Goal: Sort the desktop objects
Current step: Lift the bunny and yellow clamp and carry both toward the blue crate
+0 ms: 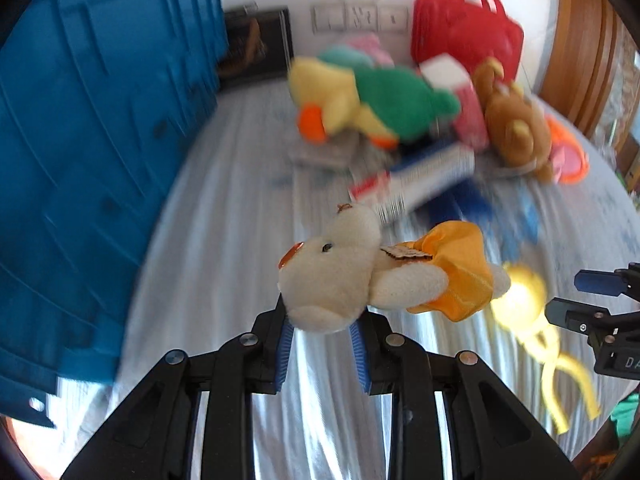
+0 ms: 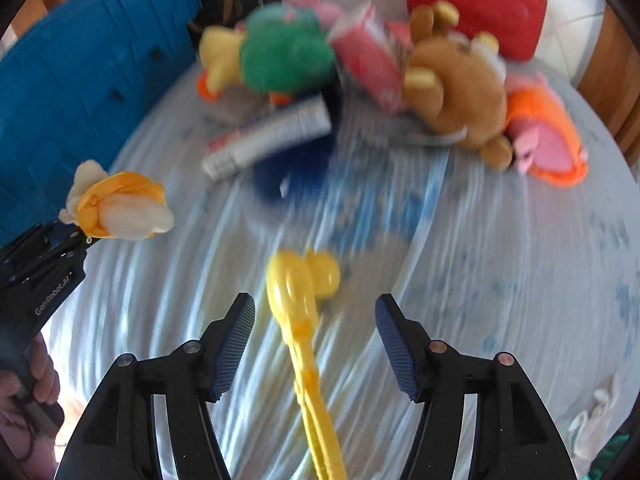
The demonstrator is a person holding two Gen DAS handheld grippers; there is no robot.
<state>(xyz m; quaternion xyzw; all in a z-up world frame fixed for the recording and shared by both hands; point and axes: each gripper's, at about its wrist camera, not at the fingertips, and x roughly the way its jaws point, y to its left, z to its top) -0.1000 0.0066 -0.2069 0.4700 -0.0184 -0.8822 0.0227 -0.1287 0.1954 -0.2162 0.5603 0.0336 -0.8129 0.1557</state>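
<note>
The left gripper (image 1: pixel 322 336) had its jaws closed on the head of a white bear (image 1: pixel 344 276) in a yellow dress, hanging above the striped cloth (image 1: pixel 208 240) beside the blue crate (image 1: pixel 92 140). The right gripper (image 2: pixel 316 336) had its jaws apart, touching nothing, with a yellow duck tool (image 2: pixel 298 292) lying between them on the cloth. Farther back lay a pile: a green-and-yellow plush (image 2: pixel 276 52), a tube (image 2: pixel 268 140), a brown bear (image 2: pixel 452 88) and a red bag (image 2: pixel 476 4).
</note>
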